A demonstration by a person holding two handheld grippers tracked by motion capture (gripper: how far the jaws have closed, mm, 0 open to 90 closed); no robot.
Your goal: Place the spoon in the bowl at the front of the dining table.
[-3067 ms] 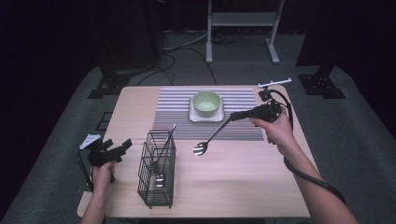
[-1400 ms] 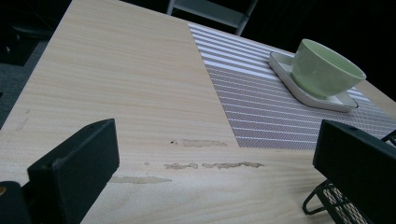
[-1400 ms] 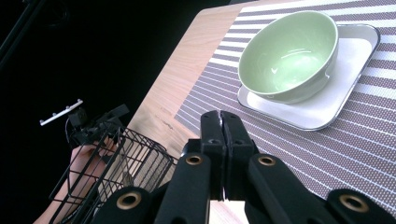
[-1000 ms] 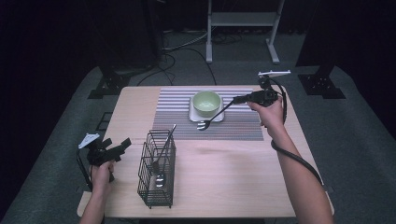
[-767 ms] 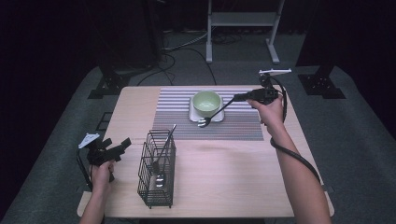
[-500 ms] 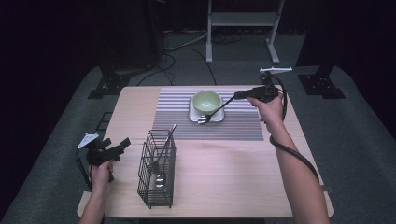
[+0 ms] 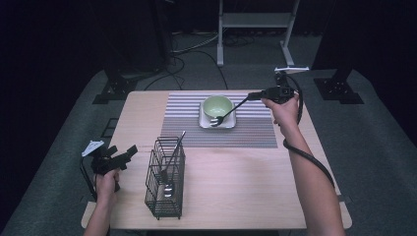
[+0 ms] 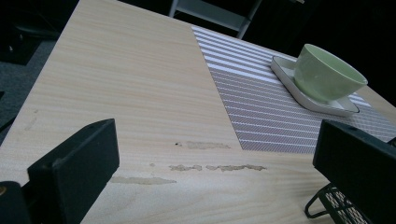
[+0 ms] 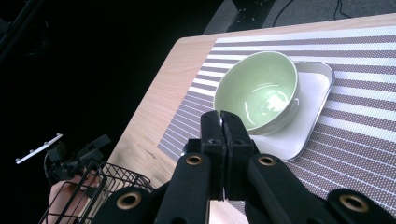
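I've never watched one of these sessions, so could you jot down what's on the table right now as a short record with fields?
Right gripper: shut on the handle of a fork
Fork head: down at the white plate, by the near side of the green bowl
Bowl: stands on the plate, on the striped mat
Left gripper: open, holding nothing, at the table's left edge
Wire basket: near the front, with a utensil leaning in it
Table: light wood

I can read no text, label, brand, number or sign anywhere on my feeds.
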